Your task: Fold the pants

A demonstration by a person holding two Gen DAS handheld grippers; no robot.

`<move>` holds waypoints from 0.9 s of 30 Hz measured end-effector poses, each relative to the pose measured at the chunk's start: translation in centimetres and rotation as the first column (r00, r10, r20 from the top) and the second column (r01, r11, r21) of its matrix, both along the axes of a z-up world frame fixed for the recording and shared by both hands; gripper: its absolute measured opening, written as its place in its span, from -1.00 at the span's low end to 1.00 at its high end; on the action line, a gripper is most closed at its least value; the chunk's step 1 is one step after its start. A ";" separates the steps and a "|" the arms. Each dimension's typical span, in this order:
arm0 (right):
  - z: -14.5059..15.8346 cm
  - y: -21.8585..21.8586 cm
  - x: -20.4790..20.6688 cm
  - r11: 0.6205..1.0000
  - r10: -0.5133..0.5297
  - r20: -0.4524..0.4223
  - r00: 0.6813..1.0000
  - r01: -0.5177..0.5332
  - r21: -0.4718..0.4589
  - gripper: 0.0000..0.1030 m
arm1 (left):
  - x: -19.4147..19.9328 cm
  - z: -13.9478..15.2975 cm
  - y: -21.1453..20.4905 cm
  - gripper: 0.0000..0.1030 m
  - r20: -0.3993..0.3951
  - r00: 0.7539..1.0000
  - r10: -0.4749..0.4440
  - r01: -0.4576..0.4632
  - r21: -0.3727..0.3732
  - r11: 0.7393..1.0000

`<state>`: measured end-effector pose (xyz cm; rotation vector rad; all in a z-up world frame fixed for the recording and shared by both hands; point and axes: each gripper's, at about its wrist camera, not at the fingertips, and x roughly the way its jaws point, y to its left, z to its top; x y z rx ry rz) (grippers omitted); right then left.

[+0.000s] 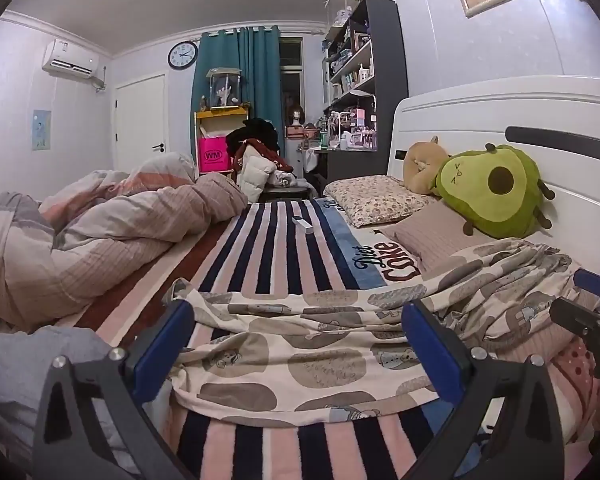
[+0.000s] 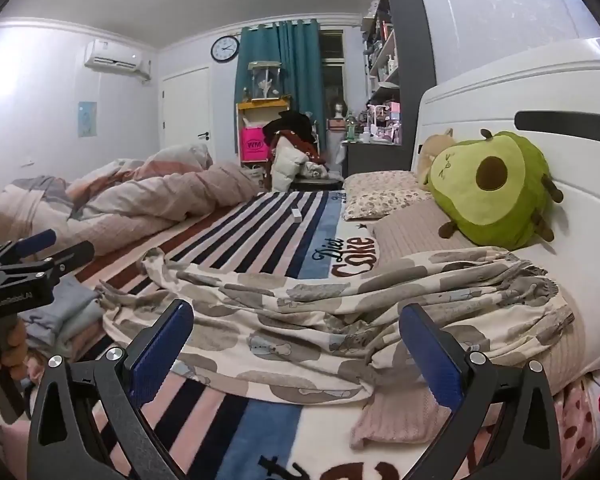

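The pants are cream with grey-brown blotches and small cartoon prints. They lie rumpled across the striped blanket, with the gathered waistband at the right near the pillows. My left gripper is open, its blue pads straddling the pants' near edge. My right gripper is open over the waistband end of the pants. Each gripper shows at the edge of the other's view, the right gripper in the left wrist view and the left gripper in the right wrist view.
A bunched duvet fills the left of the bed. A green avocado plush and pillows sit at the white headboard. Folded clothes lie at the left. A small white box rests on the blanket.
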<state>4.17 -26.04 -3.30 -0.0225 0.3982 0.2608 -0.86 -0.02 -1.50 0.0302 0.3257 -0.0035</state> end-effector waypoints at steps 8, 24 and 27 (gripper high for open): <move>0.4 0.0 -3.1 1.000 -0.001 0.008 1.000 0.000 0.002 0.99 | -0.2 0.0 -0.2 0.99 0.006 1.000 0.007 -0.007 0.005 1.000; 0.3 -0.4 -3.2 0.999 0.011 -0.003 1.000 -0.010 0.034 0.99 | -0.1 0.3 0.1 0.99 -0.005 1.000 0.011 -0.012 -0.009 1.000; 0.3 -0.7 -3.1 0.999 0.012 -0.006 1.000 -0.012 0.046 0.99 | 0.0 0.2 0.2 0.99 -0.007 1.000 0.008 -0.008 -0.011 1.000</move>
